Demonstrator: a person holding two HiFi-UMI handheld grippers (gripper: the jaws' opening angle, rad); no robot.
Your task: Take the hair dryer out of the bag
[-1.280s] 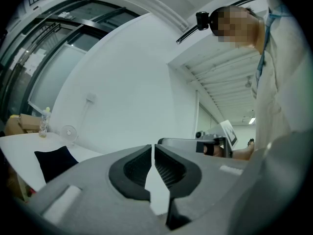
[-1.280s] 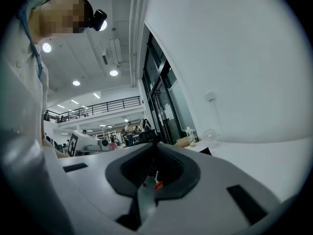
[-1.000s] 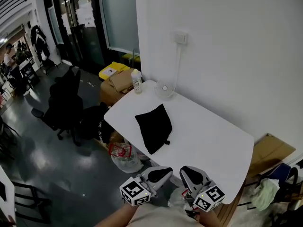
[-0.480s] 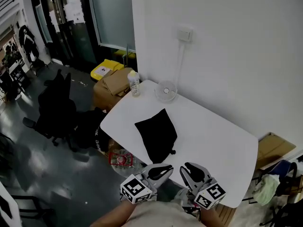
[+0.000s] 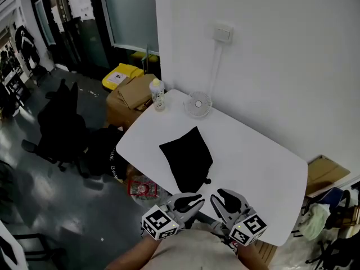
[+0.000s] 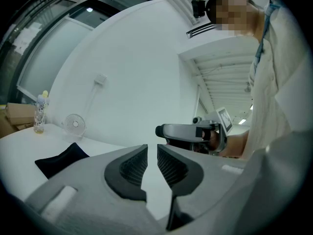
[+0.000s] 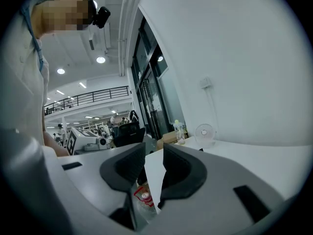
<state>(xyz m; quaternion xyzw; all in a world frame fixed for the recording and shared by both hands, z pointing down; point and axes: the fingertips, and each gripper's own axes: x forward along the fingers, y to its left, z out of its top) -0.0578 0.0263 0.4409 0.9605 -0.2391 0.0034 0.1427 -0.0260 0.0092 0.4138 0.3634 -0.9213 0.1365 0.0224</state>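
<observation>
The person holds both grippers low and close in front of the body, side by side and just apart, both pointing roughly level and forward. The left gripper (image 5: 194, 198) has its marker cube (image 5: 160, 224) at the rear, nearest the body, with the left forearm (image 5: 130, 257) reaching in behind it. Its jaws have just been opening and stand a narrow slit apart, with nothing between them. The right gripper (image 5: 217, 195), marker cube (image 5: 248, 228) likewise at the rear, has also just been opening; its jaws stand wider apart and grip nothing.
</observation>
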